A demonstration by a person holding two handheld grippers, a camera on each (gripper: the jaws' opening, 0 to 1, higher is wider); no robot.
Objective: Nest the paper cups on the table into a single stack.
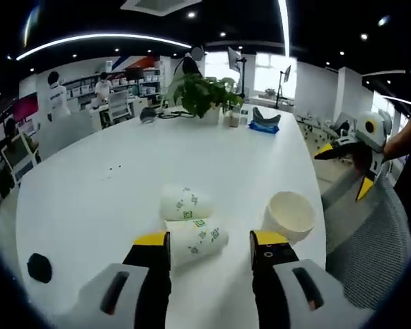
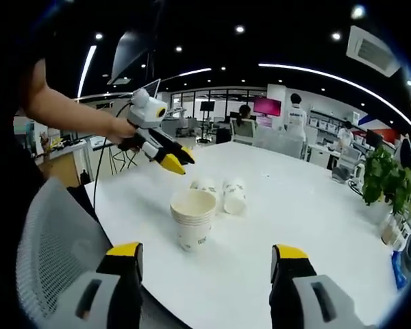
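Left gripper [image 1: 210, 241]: jaws spread wide, nothing between them, hanging just above the table [image 1: 89, 199] near its edge. A paper cup on its side [image 1: 198, 239] lies right in front of the jaw tips, mostly between them, not gripped. A second cup on its side [image 1: 185, 203] lies just beyond it, the two touching or nearly so; can't tell which.

Stack of nested cups [image 1: 288, 215] stands upright, mouth up, just past the left gripper's right jaw, close to the table edge.

Right gripper [image 2: 205, 252]: jaws also wide apart, empty, held over the table edge with the stack [image 2: 192, 218] ahead and between the jaw lines, not touching. The two lying cups [image 2: 222, 192] sit just behind the stack.

Left gripper view adds: potted plant [image 1: 200, 93] and a blue object [image 1: 264, 123] at the far edge, a small black disc [image 1: 38, 268] near the near-left edge, and the right gripper off the table's right side.

Right gripper view adds: the stack's rims showing several cups nested, the left gripper [image 2: 172, 160] in a hand [image 2: 120, 129] beyond the cups, and a mesh chair back [image 2: 51, 253] at the table edge.
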